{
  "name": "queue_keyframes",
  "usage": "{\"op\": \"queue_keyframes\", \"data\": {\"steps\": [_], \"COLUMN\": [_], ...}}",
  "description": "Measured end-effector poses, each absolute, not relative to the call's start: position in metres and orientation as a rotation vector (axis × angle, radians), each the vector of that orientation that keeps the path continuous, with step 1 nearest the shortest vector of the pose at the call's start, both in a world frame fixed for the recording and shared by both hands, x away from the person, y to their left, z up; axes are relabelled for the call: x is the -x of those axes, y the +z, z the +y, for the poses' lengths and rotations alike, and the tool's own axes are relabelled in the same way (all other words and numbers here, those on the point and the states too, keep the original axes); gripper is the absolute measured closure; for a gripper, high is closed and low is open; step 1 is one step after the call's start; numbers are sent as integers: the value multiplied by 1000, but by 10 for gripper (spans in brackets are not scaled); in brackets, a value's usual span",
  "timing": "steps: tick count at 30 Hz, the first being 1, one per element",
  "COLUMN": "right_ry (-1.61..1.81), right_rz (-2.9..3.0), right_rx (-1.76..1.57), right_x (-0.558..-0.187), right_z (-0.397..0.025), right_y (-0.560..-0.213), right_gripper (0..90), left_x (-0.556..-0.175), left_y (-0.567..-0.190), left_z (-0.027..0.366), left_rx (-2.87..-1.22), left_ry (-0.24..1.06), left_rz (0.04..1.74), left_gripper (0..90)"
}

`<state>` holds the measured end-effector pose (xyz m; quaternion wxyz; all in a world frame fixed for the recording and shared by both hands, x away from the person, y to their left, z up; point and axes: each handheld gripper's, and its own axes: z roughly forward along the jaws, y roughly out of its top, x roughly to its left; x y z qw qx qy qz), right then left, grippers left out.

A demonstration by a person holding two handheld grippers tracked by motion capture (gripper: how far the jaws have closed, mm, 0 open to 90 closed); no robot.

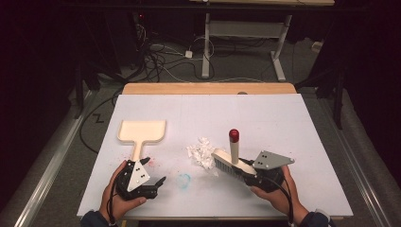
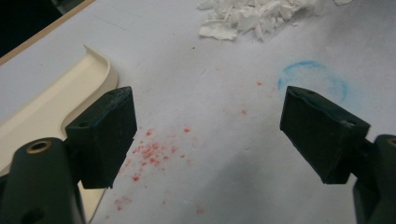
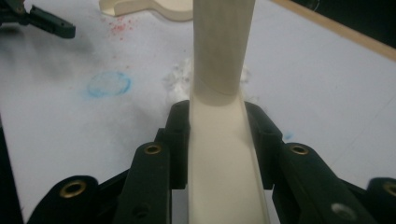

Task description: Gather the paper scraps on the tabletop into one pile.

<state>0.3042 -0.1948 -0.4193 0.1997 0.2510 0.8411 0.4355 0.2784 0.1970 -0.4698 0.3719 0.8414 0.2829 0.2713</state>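
Note:
A cream dustpan [image 1: 142, 131] lies flat at the left of the white table [image 1: 265, 113], its handle pointing toward me. My left gripper [image 1: 155, 170] is open just right of that handle's end, holding nothing. In the left gripper view the dustpan [image 2: 46, 107] lies beside the left jaw, apart from it. A cream brush [image 1: 231, 163] with a red-tipped upright handle [image 1: 234, 136] stands bristles-down beside a heap of white paper scraps [image 1: 202, 152]. My right gripper [image 1: 248, 176] is shut on the brush body [image 3: 224, 154].
A blue ring stain [image 1: 183, 179] and red specks [image 2: 154, 151] mark the sheet between the grippers. The paper scraps [image 2: 252, 18] lie ahead of the left gripper. A wooden strip [image 1: 208, 88] edges the table's far side; cables and desk legs stand beyond.

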Motion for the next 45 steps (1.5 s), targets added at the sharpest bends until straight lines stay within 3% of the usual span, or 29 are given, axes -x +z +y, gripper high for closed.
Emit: {"op": "queue_keyframes", "data": {"steps": [14,25,34,45], "right_ry": [1274,1099,1134,1177], "right_rz": [2182,2078,2040,2004], "right_rx": [-836,-1006,-992,-982], "right_x": [-303,-340,-342,-342], "right_z": [-226,-178,-134,-190], "right_y": [-398,-438,-441,-415], "right_gripper": [679,680,679,678], "left_x": [-277,-279,-279,-278], "left_y": [-468,-470,-471,-470], "left_z": [197,194,196,195], "left_rx": [-2153,-2169,-2171,-2173], "left_ry": [709,692,685,694], "left_rz": [728,723,720,718], "left_gripper": [178,178,179,179]}}
